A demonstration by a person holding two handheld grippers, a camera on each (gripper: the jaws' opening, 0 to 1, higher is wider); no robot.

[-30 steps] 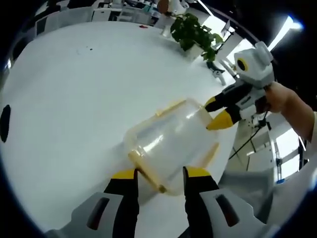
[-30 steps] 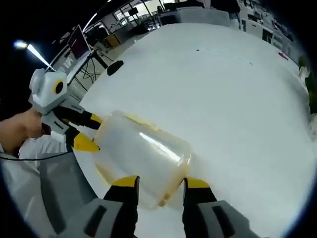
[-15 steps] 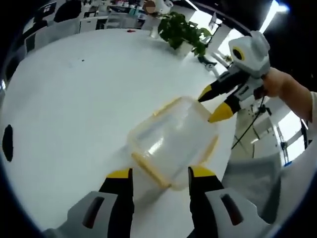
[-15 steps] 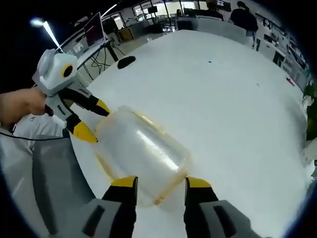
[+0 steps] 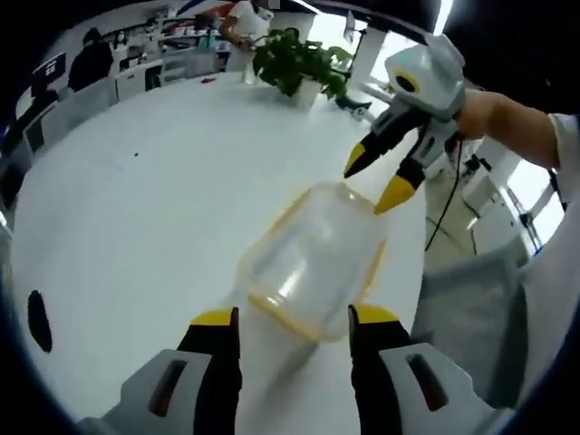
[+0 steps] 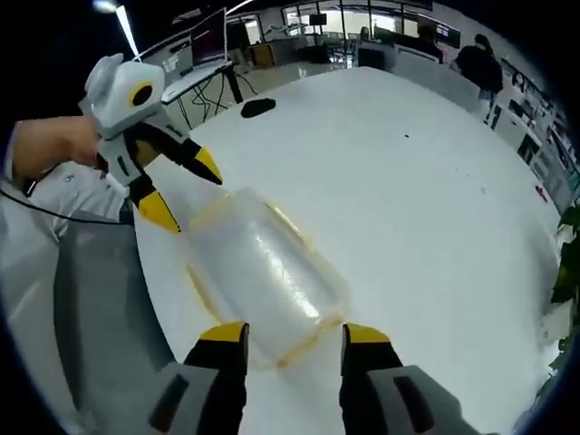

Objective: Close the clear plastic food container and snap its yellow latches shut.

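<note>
Left gripper view: container (image 5: 313, 263) lies between both gaping grippers (image 5: 292, 317) (image 5: 379, 178).

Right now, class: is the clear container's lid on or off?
On. The lid sits flat over the clear container, yellow rim all around. Whether the latches are snapped, cannot tell.

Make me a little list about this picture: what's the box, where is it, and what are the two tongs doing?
thing: clear plastic food container with yellow latches along its edges
where: lying on the white table, near the table's edge
left tongs: open, one jaw on each side of the near end of the container
right tongs: open, at the opposite end of the container
touching: cannot tell whether either tongs press the container
also on the table: potted plant at the far side
</note>
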